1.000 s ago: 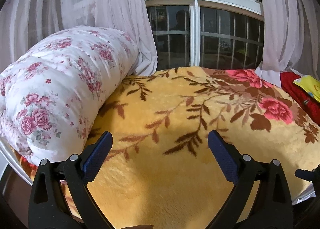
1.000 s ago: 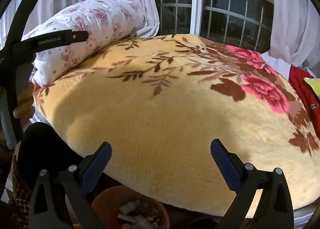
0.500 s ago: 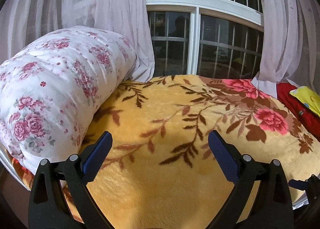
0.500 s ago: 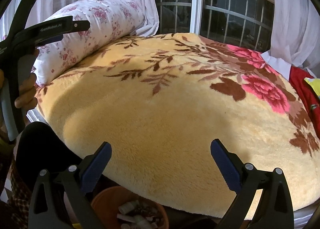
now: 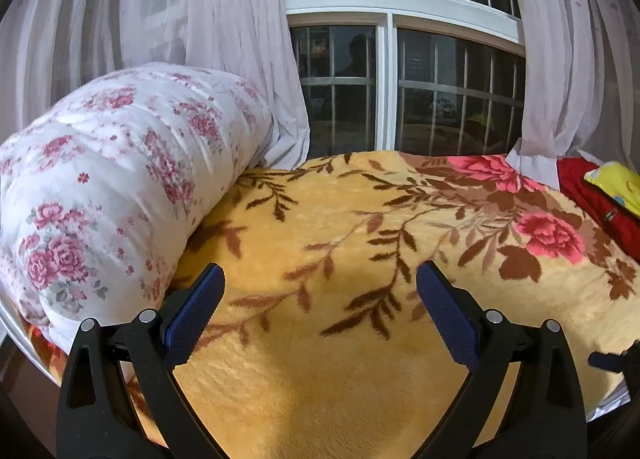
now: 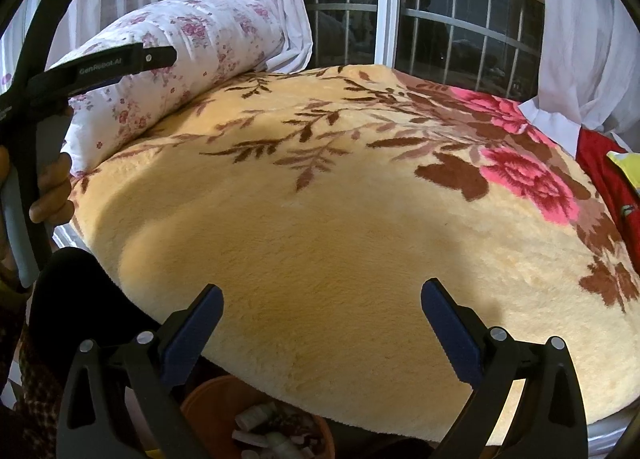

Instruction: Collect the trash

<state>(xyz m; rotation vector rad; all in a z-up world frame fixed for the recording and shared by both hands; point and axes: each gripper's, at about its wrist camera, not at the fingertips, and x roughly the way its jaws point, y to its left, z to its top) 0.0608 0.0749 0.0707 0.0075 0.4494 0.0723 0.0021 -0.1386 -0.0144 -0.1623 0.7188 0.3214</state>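
Note:
An orange bin (image 6: 204,399) holding several pieces of trash (image 6: 276,433) stands on the floor below the bed's near edge, low in the right wrist view. My right gripper (image 6: 320,315) is open and empty above the bin, facing the bed. My left gripper (image 5: 320,299) is open and empty over the yellow blanket (image 5: 360,259). It also shows in the right wrist view (image 6: 100,67) at the far left, held by a hand. No loose trash shows on the blanket.
A rolled floral quilt (image 5: 112,179) lies at the bed's left end. A window (image 5: 400,91) with white curtains (image 5: 180,19) stands behind the bed. A red cloth (image 5: 600,199) and a yellow item (image 5: 616,183) lie at the right.
My left gripper has tilted upward, showing more window and curtain. My right gripper has barely moved.

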